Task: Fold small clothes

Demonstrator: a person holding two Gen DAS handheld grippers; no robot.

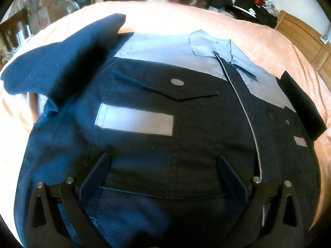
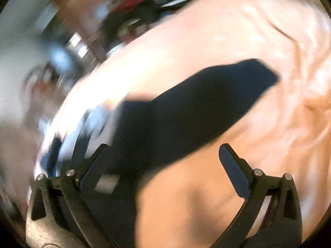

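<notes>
Item: navy work jacket (image 1: pixel 186 124), soft but weighty (zip and snaps stiffen it), spread flat mid-bed on the peach bedspread (image 1: pixel 186 18); left gripper (image 1: pixel 163 165) and right gripper (image 2: pixel 165 157) both splayed, empty; grasp at sleeve (image 2: pixel 206 95) cuff.

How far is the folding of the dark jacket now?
Done: the jacket lies front-up, zipped, on the peach bedcover. In hand: nothing; the left gripper and the right gripper both hover with jaws open. Left: one sleeve is spread outward, no body fold is visible.
</notes>
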